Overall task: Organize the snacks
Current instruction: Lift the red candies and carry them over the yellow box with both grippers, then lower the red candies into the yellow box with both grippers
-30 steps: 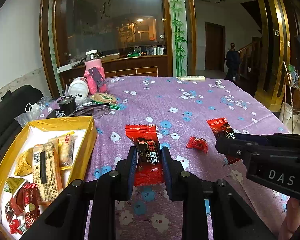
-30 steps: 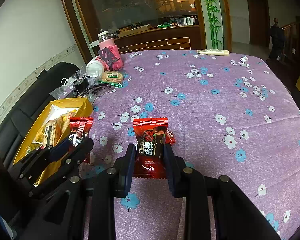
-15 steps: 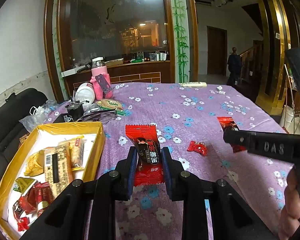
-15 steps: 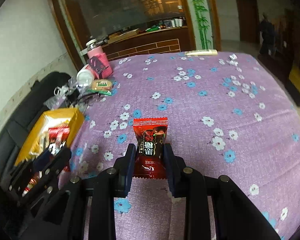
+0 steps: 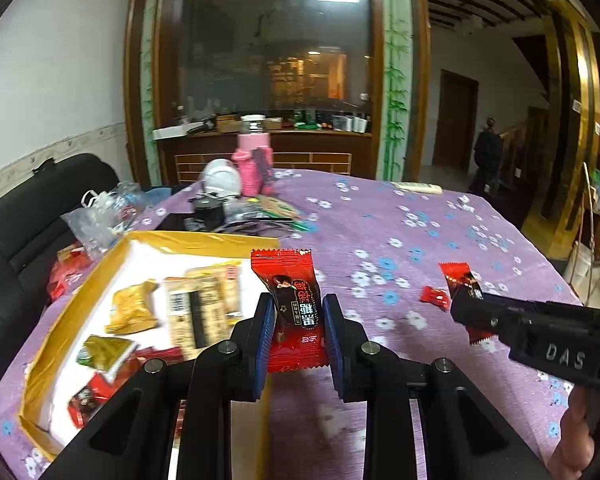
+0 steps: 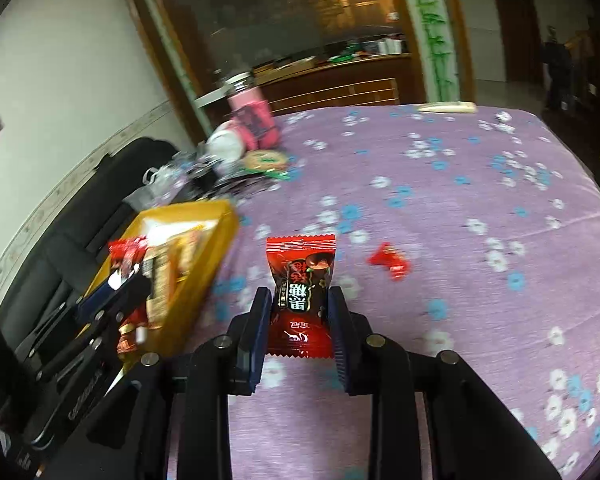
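Purple floral tablecloth (image 5: 420,248); left gripper (image 5: 296,344) and right gripper (image 6: 298,330) each clamping a red candy packet (image 5: 294,304) (image 6: 302,300), long axes standing toward 12 o'clock.

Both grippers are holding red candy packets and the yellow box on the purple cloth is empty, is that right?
Not quite: the yellow box is not empty. The left wrist view shows several wrapped snacks lying in it. The rest holds: the left gripper and the right gripper each grip a red candy packet.
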`<state>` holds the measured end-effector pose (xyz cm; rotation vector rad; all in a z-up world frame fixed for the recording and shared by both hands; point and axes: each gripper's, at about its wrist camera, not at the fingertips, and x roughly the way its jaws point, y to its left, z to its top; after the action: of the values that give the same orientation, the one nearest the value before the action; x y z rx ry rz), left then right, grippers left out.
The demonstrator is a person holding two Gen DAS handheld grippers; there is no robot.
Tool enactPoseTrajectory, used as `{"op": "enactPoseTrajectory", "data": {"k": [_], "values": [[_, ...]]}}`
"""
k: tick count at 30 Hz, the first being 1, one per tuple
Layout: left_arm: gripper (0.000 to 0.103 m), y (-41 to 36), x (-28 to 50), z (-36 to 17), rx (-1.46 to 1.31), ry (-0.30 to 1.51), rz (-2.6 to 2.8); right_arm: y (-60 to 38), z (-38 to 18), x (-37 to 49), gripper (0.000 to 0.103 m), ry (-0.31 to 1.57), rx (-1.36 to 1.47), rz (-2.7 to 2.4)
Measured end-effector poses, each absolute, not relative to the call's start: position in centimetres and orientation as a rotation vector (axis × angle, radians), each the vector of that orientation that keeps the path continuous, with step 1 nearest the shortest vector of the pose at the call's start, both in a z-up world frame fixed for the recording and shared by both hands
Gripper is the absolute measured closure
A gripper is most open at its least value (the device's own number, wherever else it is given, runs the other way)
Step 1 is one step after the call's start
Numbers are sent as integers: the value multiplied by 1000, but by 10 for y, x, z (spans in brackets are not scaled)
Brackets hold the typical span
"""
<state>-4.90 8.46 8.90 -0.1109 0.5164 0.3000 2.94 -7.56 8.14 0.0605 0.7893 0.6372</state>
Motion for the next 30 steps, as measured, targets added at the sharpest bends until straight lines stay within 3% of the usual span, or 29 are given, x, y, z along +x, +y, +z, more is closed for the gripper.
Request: {"op": "enactPoseTrajectory", "data": {"k": [18, 30], "values": [[77, 209, -101, 48, -280, 607, 491, 44, 69, -17, 75, 853, -72, 853], [77, 220, -94, 28, -316, 696, 489, 90, 42, -34, 75, 907, -141, 915]]}}
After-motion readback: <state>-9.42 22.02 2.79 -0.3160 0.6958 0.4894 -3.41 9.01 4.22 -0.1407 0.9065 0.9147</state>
